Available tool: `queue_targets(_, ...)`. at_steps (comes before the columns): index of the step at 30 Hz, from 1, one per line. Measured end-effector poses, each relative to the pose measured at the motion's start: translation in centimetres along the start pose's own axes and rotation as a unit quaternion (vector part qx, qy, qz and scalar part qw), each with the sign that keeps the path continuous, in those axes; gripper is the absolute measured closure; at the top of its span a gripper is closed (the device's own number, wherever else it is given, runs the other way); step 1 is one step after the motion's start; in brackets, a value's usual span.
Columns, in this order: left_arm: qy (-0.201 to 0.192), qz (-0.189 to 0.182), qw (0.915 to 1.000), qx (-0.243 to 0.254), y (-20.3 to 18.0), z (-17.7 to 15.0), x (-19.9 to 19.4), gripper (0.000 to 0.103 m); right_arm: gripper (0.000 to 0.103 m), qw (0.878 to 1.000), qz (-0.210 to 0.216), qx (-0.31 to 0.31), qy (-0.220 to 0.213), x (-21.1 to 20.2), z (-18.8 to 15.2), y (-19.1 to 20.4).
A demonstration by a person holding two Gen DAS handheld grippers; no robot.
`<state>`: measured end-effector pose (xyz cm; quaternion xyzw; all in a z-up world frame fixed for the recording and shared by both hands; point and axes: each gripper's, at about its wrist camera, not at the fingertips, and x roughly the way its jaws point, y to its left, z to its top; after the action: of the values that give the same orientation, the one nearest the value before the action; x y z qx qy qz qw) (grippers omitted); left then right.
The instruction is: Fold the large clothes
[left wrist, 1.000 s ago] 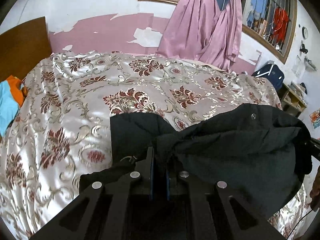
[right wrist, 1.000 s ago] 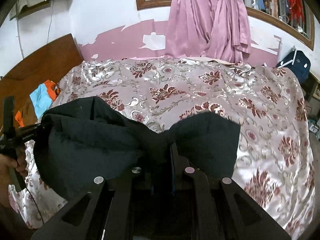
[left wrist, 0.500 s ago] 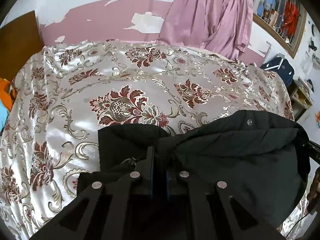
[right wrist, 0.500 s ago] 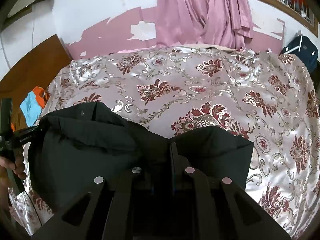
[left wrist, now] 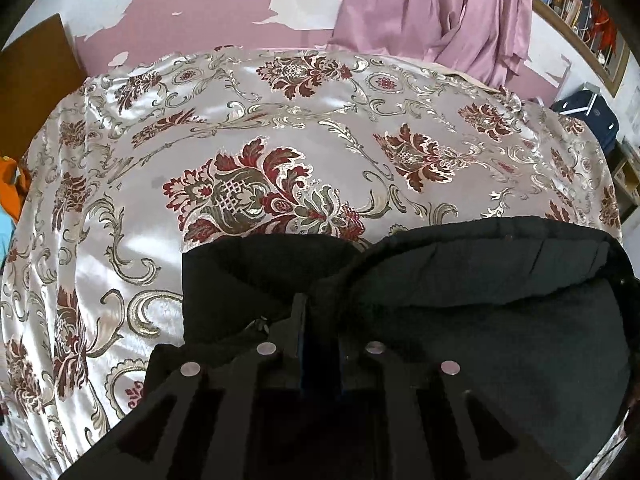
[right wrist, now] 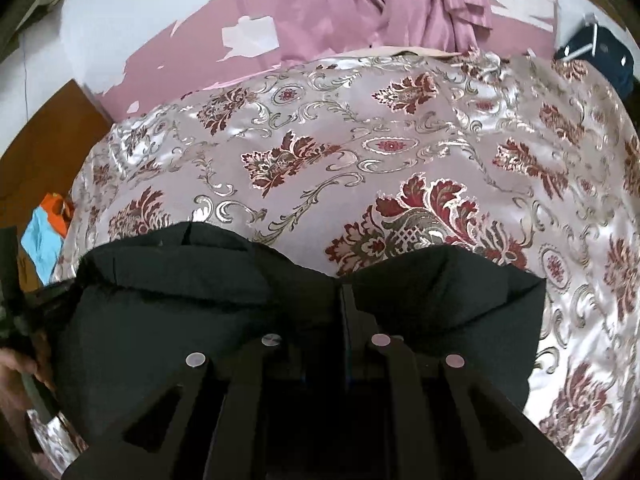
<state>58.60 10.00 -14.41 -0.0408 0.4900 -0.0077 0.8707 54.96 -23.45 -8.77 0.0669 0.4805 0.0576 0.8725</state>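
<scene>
A large black garment hangs between my two grippers above the bed. My left gripper is shut on its left edge, with cloth bunched around the jaws. My right gripper is shut on its right edge; the black garment stretches left from it toward the other gripper at the view's left edge. The fabric sags between the two grips, low over the floral satin bedspread, which also shows in the right wrist view. The fingertips are partly hidden by the cloth.
A brown wooden headboard stands at the left. Orange and blue clothes lie at the bed's left side. Pink curtains hang on the far wall. A dark blue bag sits at the far right.
Both grippers have moved forward and lower over the bed, carrying the black garment with them. The bedspread looks closer and the wall has slid up out of view.
</scene>
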Motion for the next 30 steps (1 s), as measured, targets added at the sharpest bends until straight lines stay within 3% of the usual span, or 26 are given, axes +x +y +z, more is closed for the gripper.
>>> queue_targets(3,-0.005,-0.006,1.0,0.001,0.2,0.2,0.0,0.086,0.081,1.0,0.011,0.012,0.003,0.5,0.4,-0.6)
queue_targets(5,-0.012,-0.018,0.9998,0.0,0.5,0.3,-0.5,0.086,0.064,1.0,0.015,0.025,-0.006,0.5,0.6,-1.2)
queue_targets(7,-0.025,-0.039,0.9989,-0.007,1.2,0.5,-1.2,0.08,0.064,0.998,0.036,0.049,-0.015,0.1,0.8,-2.0)
queue_targets(10,-0.052,-0.067,0.9959,-0.032,2.6,0.8,-2.4,0.061,0.06,0.994,0.068,0.083,-0.03,-0.4,0.9,-3.2)
queue_targets(12,-0.064,-0.101,0.9894,-0.083,4.5,1.1,-3.0,0.034,0.058,0.993,0.073,0.088,-0.043,-0.7,1.0,-3.5)
queue_targets(14,-0.069,-0.113,0.9816,-0.137,6.7,1.3,-3.3,0.031,0.048,0.983,0.114,0.138,-0.047,-0.7,1.2,-4.6)
queue_targets(16,-0.073,-0.096,0.9803,-0.156,8.0,1.5,-3.5,0.031,0.031,0.965,0.155,0.205,-0.052,-0.5,1.2,-6.4)
queue_targets(17,-0.08,-0.071,0.9826,-0.152,8.5,1.4,-3.9,0.031,0.031,0.956,0.162,0.236,-0.057,-0.7,1.3,-7.5)
queue_targets(19,-0.09,-0.038,0.9864,-0.133,8.7,0.9,-4.8,0.031,0.03,0.957,0.119,0.251,-0.077,-1.8,1.5,-8.7)
queue_targets(22,-0.118,-0.033,0.989,-0.082,7.9,-0.7,-6.8,0.031,0.03,0.965,0.109,0.215,-0.106,-4.2,1.5,-8.5)
queue_targets(24,-0.128,-0.072,0.988,-0.049,6.8,-2.1,-7.6,0.031,0.03,0.973,0.099,0.144,-0.152,-7.2,0.6,-6.8)
queue_targets(26,-0.12,-0.118,0.9857,-0.014,5.3,-3.1,-7.1,0.031,0.03,0.976,0.111,0.076,-0.171,-9.0,-0.3,-5.2)
queue_targets(27,-0.111,-0.12,0.9865,-0.006,4.8,-3.1,-6.5,0.031,0.03,0.976,0.122,0.044,-0.172,-9.4,-0.9,-4.3)
queue_targets(28,-0.09,-0.105,0.9904,0.0,4.3,-3.1,-5.2,0.031,0.03,0.974,0.152,0.008,-0.169,-9.4,-1.5,-3.2)
queue_targets(30,-0.039,-0.058,0.9974,-0.019,4.6,-2.5,-2.3,0.031,0.031,0.964,0.241,-0.023,-0.114,-7.4,-1.9,-2.3)
